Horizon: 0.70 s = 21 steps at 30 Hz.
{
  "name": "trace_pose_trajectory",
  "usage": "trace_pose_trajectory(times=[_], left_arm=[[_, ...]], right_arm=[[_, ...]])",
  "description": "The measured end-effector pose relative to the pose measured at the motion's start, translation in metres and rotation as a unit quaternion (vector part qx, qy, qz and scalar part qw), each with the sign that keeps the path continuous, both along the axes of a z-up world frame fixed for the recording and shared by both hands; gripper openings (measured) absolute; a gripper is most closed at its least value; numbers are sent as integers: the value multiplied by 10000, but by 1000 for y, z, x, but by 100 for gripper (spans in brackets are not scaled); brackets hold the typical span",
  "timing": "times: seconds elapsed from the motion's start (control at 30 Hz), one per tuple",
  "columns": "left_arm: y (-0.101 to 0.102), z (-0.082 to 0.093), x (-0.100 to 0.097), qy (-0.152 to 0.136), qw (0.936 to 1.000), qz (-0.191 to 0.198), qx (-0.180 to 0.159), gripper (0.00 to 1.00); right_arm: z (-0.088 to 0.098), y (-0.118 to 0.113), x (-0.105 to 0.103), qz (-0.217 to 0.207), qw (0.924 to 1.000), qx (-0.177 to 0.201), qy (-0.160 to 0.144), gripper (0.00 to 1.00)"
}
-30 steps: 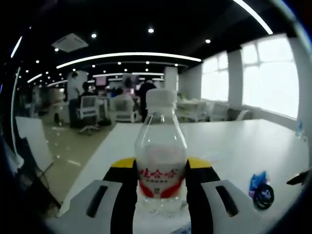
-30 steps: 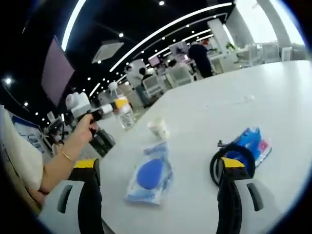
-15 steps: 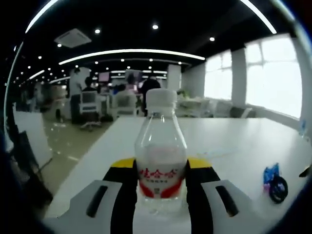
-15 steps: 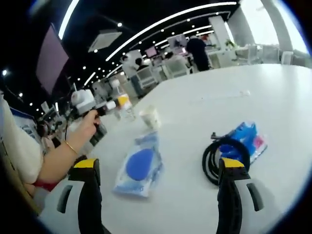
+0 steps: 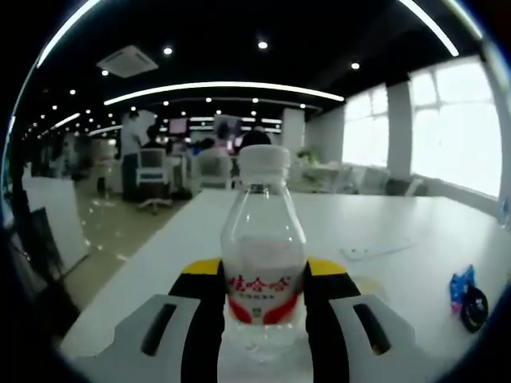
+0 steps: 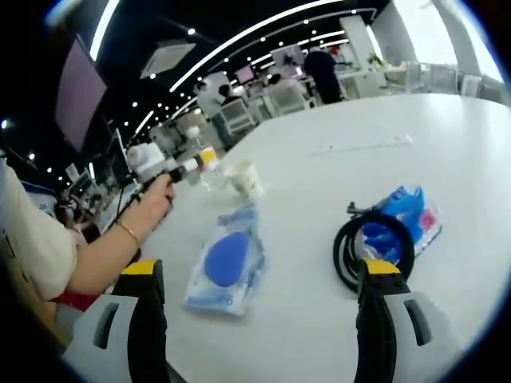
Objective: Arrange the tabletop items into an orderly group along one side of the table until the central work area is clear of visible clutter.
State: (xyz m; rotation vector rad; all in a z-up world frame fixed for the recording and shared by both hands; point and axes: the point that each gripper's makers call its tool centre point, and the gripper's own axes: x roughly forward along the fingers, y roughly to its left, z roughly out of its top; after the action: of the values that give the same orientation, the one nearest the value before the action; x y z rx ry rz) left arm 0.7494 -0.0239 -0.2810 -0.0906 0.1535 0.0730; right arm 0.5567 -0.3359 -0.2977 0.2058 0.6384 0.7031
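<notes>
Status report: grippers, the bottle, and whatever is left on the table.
Left gripper shut on bottle, upright. Right gripper open, holding nothing. Blue pouch, black cable, blue packet and cup lie on table.

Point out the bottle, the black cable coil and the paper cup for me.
bottle (image 5: 263, 263): left gripper view, clear body above the red label, between the left tool's jaws.
cable coil (image 6: 345, 254): right gripper view, left side of the black loop.
paper cup (image 6: 244, 177): right gripper view, its side wall.
</notes>
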Motion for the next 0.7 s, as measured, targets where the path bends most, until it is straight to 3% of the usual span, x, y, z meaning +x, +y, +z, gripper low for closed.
trace_pose_trajectory(times=[0.4,0.6,0.7], left_arm=[[-4,-19,5,59,10000,79,6,35],[-15,-23,3,4,9995,-212,245,35],[-19,-23,0,-74,9991,-366,183,35]], right_arm=[[1,-2,-1,-29,10000,11,61,99],[2,-11,1,-143,9999,-37,56,96],[4,-8,1,-120,9999,13,54,97]])
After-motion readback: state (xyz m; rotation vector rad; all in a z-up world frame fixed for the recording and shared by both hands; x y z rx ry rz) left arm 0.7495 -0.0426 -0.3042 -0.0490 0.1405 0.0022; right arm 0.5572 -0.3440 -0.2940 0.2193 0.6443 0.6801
